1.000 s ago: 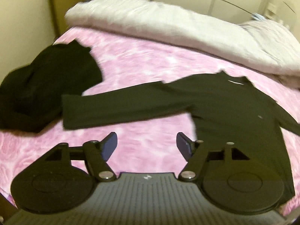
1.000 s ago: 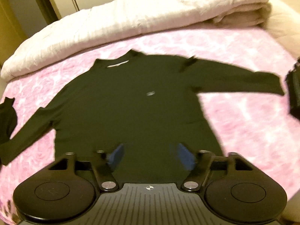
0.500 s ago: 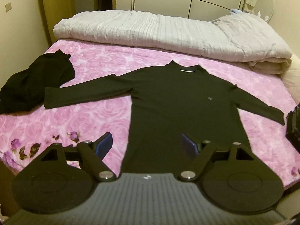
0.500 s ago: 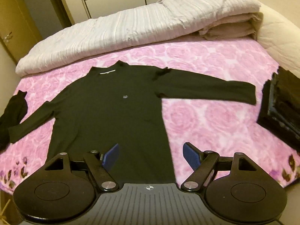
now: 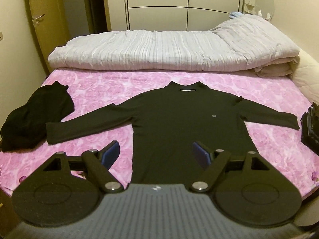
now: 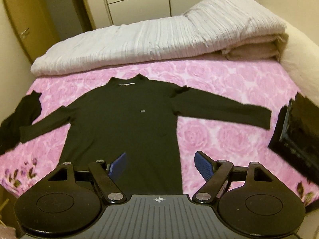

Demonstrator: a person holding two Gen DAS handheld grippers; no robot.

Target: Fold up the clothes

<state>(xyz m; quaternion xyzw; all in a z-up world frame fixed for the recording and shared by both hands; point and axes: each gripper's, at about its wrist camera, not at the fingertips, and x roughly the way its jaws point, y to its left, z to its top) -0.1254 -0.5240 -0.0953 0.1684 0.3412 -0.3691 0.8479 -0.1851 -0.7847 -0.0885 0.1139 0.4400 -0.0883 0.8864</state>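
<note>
Left wrist view: left gripper [image 5: 156,155] spread wide, empty, above hem of black long-sleeve shirt [image 5: 187,119] lying flat on pink rose-print bedsheet [image 5: 119,83], sleeves out to both sides. Crumpled black garment [image 5: 33,117] off to gripper's left. Rolled grey duvet [image 5: 159,49] beyond collar. Right gripper [image 6: 161,163] likewise spread, empty, over hem; dark stack [image 6: 297,131] to its right, possibly folded clothes.

Home bedroom: bed w/ pink rose-print sheet [image 5: 219,81], rolled striped duvet [image 5: 159,49] at far edge, built-in wardrobe doors [image 5: 185,4] behind, wooden room door [image 5: 43,20] at left
</note>
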